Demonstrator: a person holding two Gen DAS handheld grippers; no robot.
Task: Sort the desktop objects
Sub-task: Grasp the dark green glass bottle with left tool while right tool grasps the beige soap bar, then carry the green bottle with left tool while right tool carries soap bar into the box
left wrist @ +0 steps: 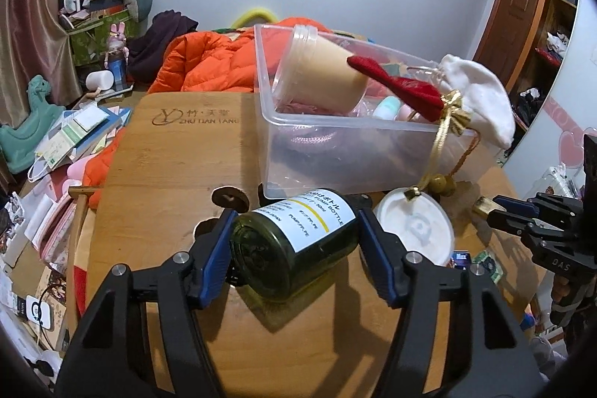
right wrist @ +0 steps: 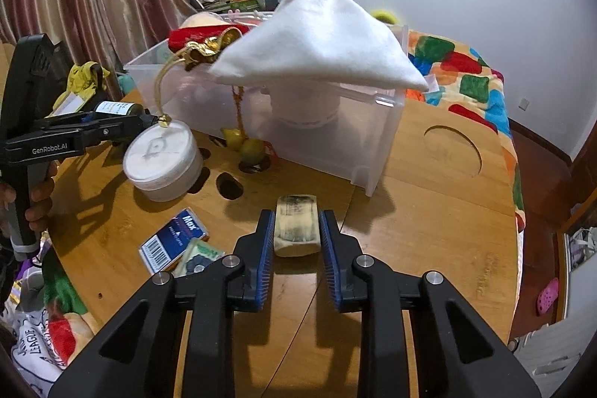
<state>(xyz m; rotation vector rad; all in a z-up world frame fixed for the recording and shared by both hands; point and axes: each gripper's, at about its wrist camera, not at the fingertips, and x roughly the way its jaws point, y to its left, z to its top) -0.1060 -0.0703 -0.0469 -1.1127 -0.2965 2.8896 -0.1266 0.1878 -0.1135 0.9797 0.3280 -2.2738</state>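
1. Firmly, the left gripper (left wrist: 294, 241) clamps a dark green glass bottle (left wrist: 294, 241) between its blue pads (left wrist: 214, 260); the bottle is tilted, base toward the camera, its white label facing up.
2. Likewise the right gripper (right wrist: 296, 230) is closed on a small tan block (right wrist: 297, 225), which sits squarely between its pads (right wrist: 265, 250) above the wooden table (right wrist: 429, 211).
3. Just beyond the left fingertips, slightly right, a round white lidded tub (left wrist: 414, 226) stands on the table; from the right wrist view it lies to the left of the fingers.
4. Ahead of both grippers stands a clear plastic bin (left wrist: 335, 152), holding a tipped beige jar (left wrist: 317, 69) and small pastel items.
5. A white cloth pouch (right wrist: 317, 40) and a red pouch (left wrist: 395, 84) with gold cord (left wrist: 440, 144) drape over the bin's rim; the cord's end touches the tub's lid.
6. Left of the right fingers, a blue card packet (right wrist: 173, 241) lies flat on the table.
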